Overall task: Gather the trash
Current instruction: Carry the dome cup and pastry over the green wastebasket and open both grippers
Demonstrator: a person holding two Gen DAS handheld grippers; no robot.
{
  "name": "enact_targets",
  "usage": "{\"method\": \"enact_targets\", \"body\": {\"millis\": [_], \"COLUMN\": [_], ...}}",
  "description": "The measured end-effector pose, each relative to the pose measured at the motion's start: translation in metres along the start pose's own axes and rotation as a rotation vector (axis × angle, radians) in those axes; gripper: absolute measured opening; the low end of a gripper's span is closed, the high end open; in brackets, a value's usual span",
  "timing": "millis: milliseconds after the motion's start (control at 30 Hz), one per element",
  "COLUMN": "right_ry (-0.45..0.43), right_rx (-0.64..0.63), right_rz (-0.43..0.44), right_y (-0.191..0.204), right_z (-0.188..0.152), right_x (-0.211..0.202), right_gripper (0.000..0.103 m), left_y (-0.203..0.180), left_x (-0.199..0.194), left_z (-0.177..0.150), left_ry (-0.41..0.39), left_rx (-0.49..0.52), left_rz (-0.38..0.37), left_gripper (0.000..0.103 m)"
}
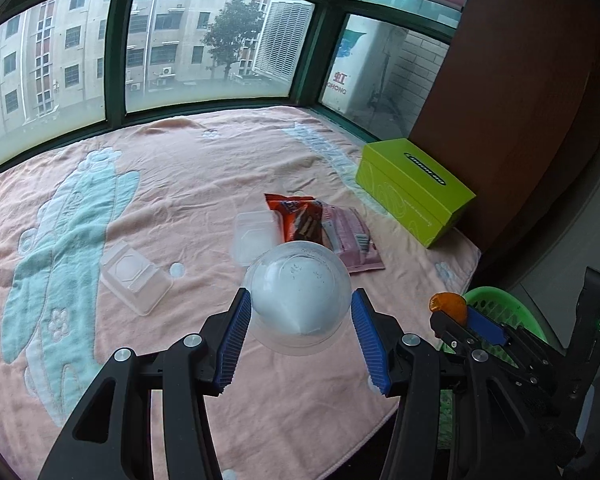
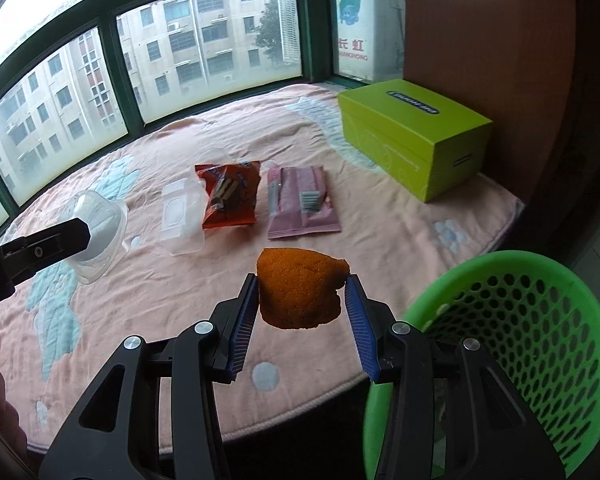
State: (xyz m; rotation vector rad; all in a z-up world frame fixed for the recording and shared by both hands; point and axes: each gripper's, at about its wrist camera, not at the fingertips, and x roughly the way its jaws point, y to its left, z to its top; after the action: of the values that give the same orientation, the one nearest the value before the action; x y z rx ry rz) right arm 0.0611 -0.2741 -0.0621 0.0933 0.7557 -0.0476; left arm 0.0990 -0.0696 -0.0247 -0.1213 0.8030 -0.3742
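Two items are lifted: my left hand-held gripper (image 1: pixel 302 334) clamps the cup (image 1: pixel 298 288), my right hand-held gripper (image 2: pixel 300 316) pinches the peel (image 2: pixel 300 290). Next: release both over the basket (image 2: pixel 500 344) at four o'clock.

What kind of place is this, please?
Probably a bay-window ledge in an upper-floor flat: green-framed windows facing apartment blocks, a pink towel blanket over the ledge, and a green basket beside it.

Green basket (image 2: pixel 540 320) cut by frame edge
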Motion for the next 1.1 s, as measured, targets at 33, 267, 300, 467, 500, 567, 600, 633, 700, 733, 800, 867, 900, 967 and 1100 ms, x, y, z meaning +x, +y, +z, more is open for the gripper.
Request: {"method": "enact_targets", "body": {"millis": [33,267,300,467,500,567,600,633,700,733,800,867,900,967,1100], "right_ry": [-0.004,-0.02,-0.023,-0.047,-0.05,-0.053,-0.055,-0.057,-0.061,-0.062,-0.069,-0.072,-0.073,-0.074,-0.076], "right_rx": [0.005,0.072,0.079,0.121,0.129,0.147,0.156,0.163,0.177,0.184,0.195,0.208,0.215,0.228,0.256], "right_rz": [-0.013,-0.078,-0.09,-0.166,-0.179,-0.197,-0.205,-0.213,-0.23,-0.237,-0.256,-0.271,-0.277,-0.287,-0.299], "right_y": [-0.005,-0.048,-0.053,-0.082,-0.086,-0.096,-0.101,-0.104,-0.111,-0.114,-0.12,-0.125,-0.126,-0.131,-0.139], "right_z": [0.0,-0.011,-0.013,-0.024,-0.025,-0.029,-0.03,-0.032,-0.036,-0.037,-0.041,-0.043,-0.044,-0.047,-0.051], "right_x": [-0.004,-0.037,-0.042,-0.064,-0.067,-0.073,-0.076,-0.079,-0.084,-0.087,-0.092,-0.096,-0.098,-0.101,-0.107], "right_gripper": [0.044,0.045,0.045,0.045,0.045,0.045,0.045,0.045,0.045,0.045,0.045,0.045,0.045,0.046,0.046], "left_y": [-0.007,-0.052,-0.058,-0.088,-0.093,-0.104,-0.109,-0.113,-0.123,-0.128,-0.136,-0.143,-0.146,-0.153,-0.165], "left_x": [0.0,0.001,0.001,0.0,0.0,-0.001,-0.001,0.0,0.0,0.0,0.0,-0.001,0.0,0.001,0.003], "left_z": [0.0,0.001,0.001,0.0,0.0,-0.001,-0.001,-0.002,-0.004,-0.004,-0.005,-0.006,-0.007,-0.008,-0.011], "left_ry": [0.0,0.003,0.003,0.0,-0.001,-0.001,-0.001,0.0,0.002,0.003,0.005,0.005,0.007,0.012,0.022], "left_rx": [0.01,0.075,0.085,0.134,0.142,0.159,0.168,0.174,0.19,0.196,0.206,0.219,0.225,0.233,0.25], "left_rz": [-0.011,-0.082,-0.093,-0.136,-0.146,-0.161,-0.168,-0.177,-0.19,-0.196,-0.211,-0.222,-0.227,-0.239,-0.255], "left_gripper": [0.05,0.05,0.05,0.05,0.05,0.05,0.05,0.05,0.05,0.05,0.05,0.05,0.05,0.05,0.05]}}
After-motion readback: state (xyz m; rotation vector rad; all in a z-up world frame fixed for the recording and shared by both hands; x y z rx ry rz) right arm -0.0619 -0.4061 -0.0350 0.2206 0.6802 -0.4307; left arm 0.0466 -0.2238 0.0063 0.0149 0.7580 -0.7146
